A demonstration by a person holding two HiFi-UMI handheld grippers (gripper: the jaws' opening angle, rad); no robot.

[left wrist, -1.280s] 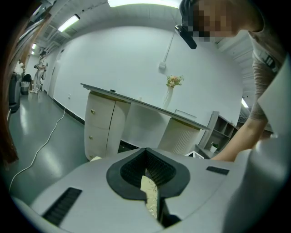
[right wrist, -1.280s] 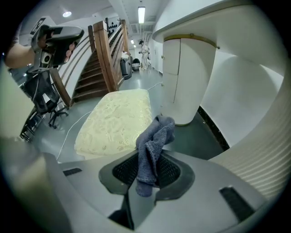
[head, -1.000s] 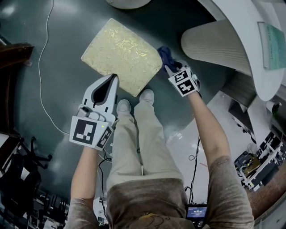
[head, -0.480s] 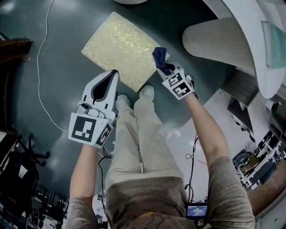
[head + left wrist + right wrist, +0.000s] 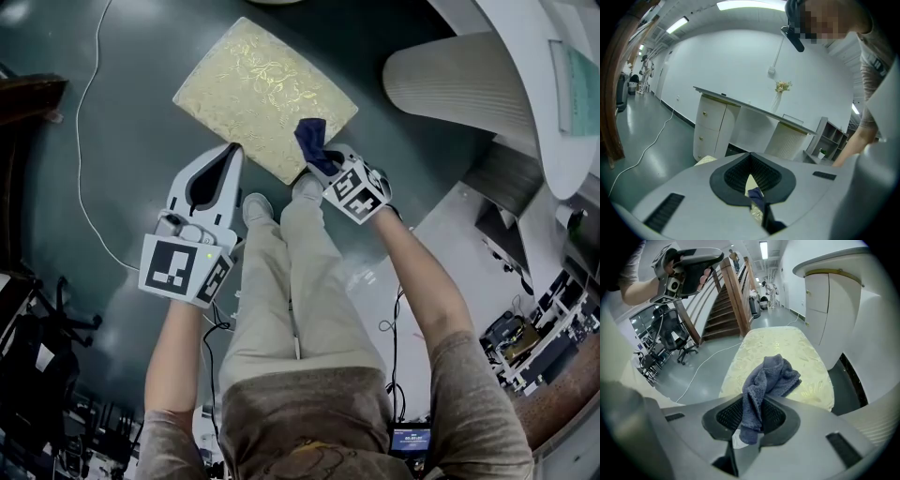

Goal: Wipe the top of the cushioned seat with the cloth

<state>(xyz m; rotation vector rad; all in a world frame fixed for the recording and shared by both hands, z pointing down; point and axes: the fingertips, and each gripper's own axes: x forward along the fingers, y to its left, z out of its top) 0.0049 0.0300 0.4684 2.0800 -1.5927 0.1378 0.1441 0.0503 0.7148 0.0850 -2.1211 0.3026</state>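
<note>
The cushioned seat (image 5: 264, 97) is a square gold-patterned pad on the dark floor, seen from above in the head view; it also fills the middle of the right gripper view (image 5: 778, 359). A dark blue cloth (image 5: 311, 142) hangs bunched over the seat's near right edge, and my right gripper (image 5: 323, 161) is shut on it. In the right gripper view the cloth (image 5: 768, 380) droops from the shut jaws. My left gripper (image 5: 217, 173) is held just off the seat's near left edge, jaws shut with nothing in them. A sliver of the cloth (image 5: 757, 199) shows past them.
A white cable (image 5: 89, 141) trails across the floor at left. A white ribbed counter base (image 5: 450, 84) stands at the right. My own legs and shoes (image 5: 258, 206) stand right by the seat's near corner. A wooden staircase (image 5: 729, 291) rises beyond the seat.
My right gripper has carried the cloth leftward and nearer, from the seat's right corner to its near right edge. The left gripper has barely moved.
</note>
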